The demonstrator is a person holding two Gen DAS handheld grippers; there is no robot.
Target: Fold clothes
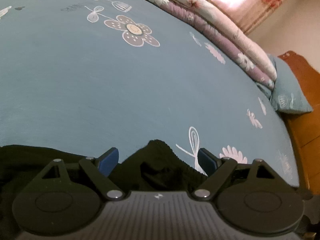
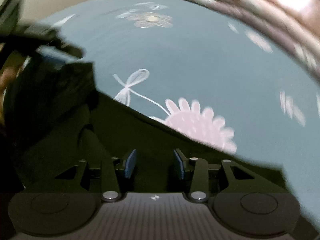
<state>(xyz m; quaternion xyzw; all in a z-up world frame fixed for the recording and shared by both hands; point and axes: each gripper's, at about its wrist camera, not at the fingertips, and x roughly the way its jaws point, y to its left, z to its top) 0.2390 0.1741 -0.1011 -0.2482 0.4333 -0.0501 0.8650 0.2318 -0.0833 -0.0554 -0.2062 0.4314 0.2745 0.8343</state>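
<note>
Much of my black garment [image 1: 158,166] is cut off: in the left wrist view only a peaked fold shows at the bottom centre, the rest hidden behind my left tool [image 1: 158,161]. That tool's blue pads stand wide apart with the fold rising between them, gripping nothing. In the right wrist view the picture is smeared by blur; the garment [image 2: 66,124] fills the lower left as a dark slope, its folds hard to read. My right tool [image 2: 155,164] has its pads partly open over the dark cloth, not closed on it. At the upper left a dark blurred shape is too unclear to name. Everything lies on a bed with a blue flowered sheet [image 1: 100,84]. A rolled floral quilt [image 1: 210,20] lies along the upper right, beside a blue pillow [image 1: 288,92] and a wooden headboard [image 1: 304,80].
</note>
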